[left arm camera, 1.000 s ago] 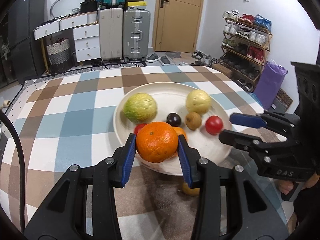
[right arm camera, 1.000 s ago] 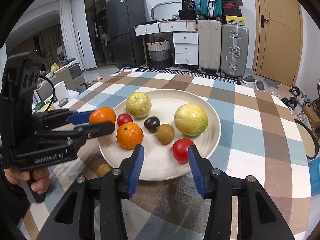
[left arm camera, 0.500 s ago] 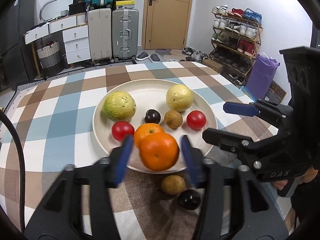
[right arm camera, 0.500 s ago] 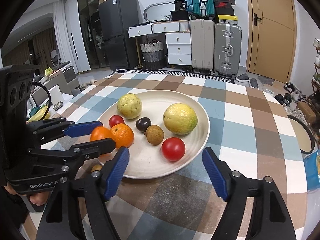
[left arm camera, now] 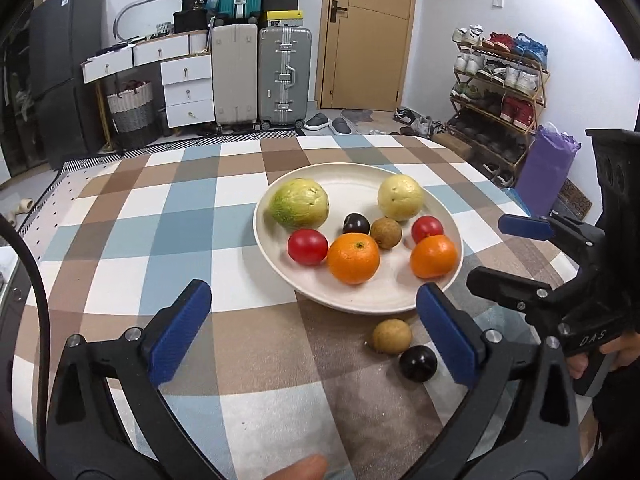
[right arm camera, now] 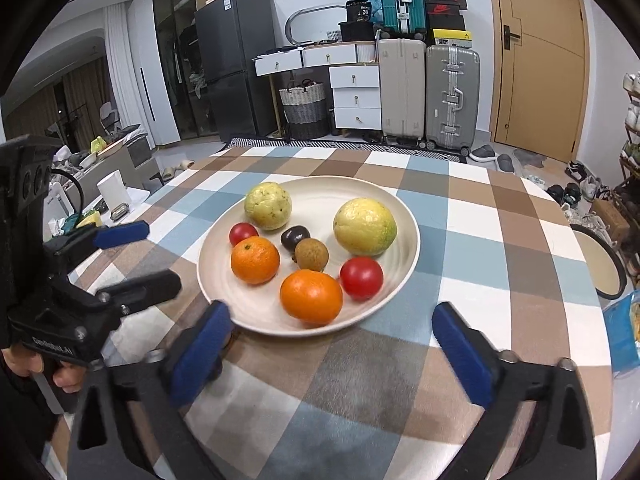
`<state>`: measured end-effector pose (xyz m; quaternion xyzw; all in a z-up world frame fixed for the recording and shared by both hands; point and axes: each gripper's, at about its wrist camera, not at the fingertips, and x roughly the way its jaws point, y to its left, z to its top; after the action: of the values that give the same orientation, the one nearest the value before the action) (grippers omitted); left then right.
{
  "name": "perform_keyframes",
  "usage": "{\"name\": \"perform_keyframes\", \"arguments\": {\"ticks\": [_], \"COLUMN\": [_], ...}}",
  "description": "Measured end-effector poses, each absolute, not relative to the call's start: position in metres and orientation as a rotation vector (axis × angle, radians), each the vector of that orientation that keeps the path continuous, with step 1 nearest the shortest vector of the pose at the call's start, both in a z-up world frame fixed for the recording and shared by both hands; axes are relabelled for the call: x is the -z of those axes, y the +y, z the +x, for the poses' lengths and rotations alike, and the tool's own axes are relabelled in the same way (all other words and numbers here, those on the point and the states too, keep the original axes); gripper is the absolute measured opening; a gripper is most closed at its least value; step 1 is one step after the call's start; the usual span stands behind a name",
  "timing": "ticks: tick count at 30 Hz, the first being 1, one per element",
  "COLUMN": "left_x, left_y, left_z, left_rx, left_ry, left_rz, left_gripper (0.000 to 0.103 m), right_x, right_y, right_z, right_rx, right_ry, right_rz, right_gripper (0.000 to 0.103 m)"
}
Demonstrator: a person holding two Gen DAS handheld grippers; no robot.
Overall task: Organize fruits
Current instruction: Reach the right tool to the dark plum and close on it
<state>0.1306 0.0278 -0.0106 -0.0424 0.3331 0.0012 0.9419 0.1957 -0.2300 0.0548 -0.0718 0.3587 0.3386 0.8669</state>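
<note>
We note the left gripper (left arm camera: 312, 328) with jaws spread wide and nothing between them, hovering low over the checked tablecloth (left arm camera: 160, 216) just short of the plate's near rim; the right gripper (right arm camera: 332, 340) is likewise wide open and empty, facing the plate from the other side. Two fruits lie off the plate on the cloth, just beside its near rim and touching or nearly touching each other: a small brown longan-like fruit (left arm camera: 392, 336) and a dark plum-like fruit (left arm camera: 418, 363), both close to the left gripper's right-hand pad. On the cream plate (left arm camera: 360, 172) we count eight pieces: two oranges, one nearer the left gripper (left arm camera: 353, 258) and one toward the rim (left arm camera: 433, 256), two red tomato-like fruits (left arm camera: 307, 246) (left arm camera: 427, 229), a greenish guava-like fruit (left arm camera: 299, 208), a pale yellow one (left arm camera: 400, 197), a second small brown fruit (left arm camera: 386, 233) and a second dark one (left arm camera: 356, 224). We judge the task mostly done, with those two loose fruits left to lift onto the plate; the free plate area lies toward its far side. Legible writing: "DAS" on the right gripper body in the left view (left arm camera: 592, 338), a partial "GenRobot.AI" mark on the left gripper body in the right view (right arm camera: 50, 346), a Nike swoosh on the dark shoebox (right arm camera: 442, 9), and "36" on a black container (right arm camera: 365, 12) atop the drawers.
</note>
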Motion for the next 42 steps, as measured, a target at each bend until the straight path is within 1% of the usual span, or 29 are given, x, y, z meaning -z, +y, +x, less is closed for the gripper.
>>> {"name": "perform_keyframes", "arguments": {"ticks": [7, 19, 23, 27, 28, 30, 34, 36, 41, 42], "left_x": [0.016, 0.026, 0.026, 0.028, 0.029, 0.029, 0.028, 0.028, 0.028, 0.028], "left_y": [0.024, 0.030, 0.031, 0.029, 0.029, 0.030, 0.034, 0.038, 0.046, 0.047], "left_z": [0.117, 0.102, 0.101, 0.102, 0.102, 0.102, 0.102, 0.102, 0.103, 0.103], "left_rx": [0.002, 0.010, 0.026, 0.030, 0.031, 0.030, 0.017, 0.006, -0.006, -0.006], "left_ry": [0.693, 0.740, 0.746, 0.760, 0.763, 0.766, 0.764, 0.760, 0.764, 0.765], "left_rz": [-0.067, -0.061, -0.078, -0.067, -0.066, -0.068, -0.081, -0.097, -0.129, -0.134], "left_gripper": [0.102, 0.102, 0.102, 0.102, 0.102, 0.102, 0.102, 0.102, 0.102, 0.102], "right_x": [-0.057, -0.044, -0.039, -0.032, -0.030, -0.026, -0.023, -0.024, -0.023, -0.023], "right_y": [-0.226, -0.206, -0.200, -0.190, -0.187, -0.182, -0.178, -0.175, -0.168, -0.167], "right_z": [0.186, 0.170, 0.164, 0.157, 0.157, 0.154, 0.152, 0.151, 0.147, 0.145], "right_rx": [-0.739, -0.866, -0.900, -0.929, -0.932, -0.935, -0.943, -0.951, -0.966, -0.968], "right_ry": [0.765, 0.872, 0.889, 0.904, 0.908, 0.917, 0.916, 0.913, 0.894, 0.891], "right_rz": [-0.152, -0.225, -0.250, -0.295, -0.308, -0.331, -0.348, -0.353, -0.389, -0.397], "right_gripper": [0.103, 0.103, 0.101, 0.089, 0.087, 0.079, 0.074, 0.067, 0.062, 0.059]}}
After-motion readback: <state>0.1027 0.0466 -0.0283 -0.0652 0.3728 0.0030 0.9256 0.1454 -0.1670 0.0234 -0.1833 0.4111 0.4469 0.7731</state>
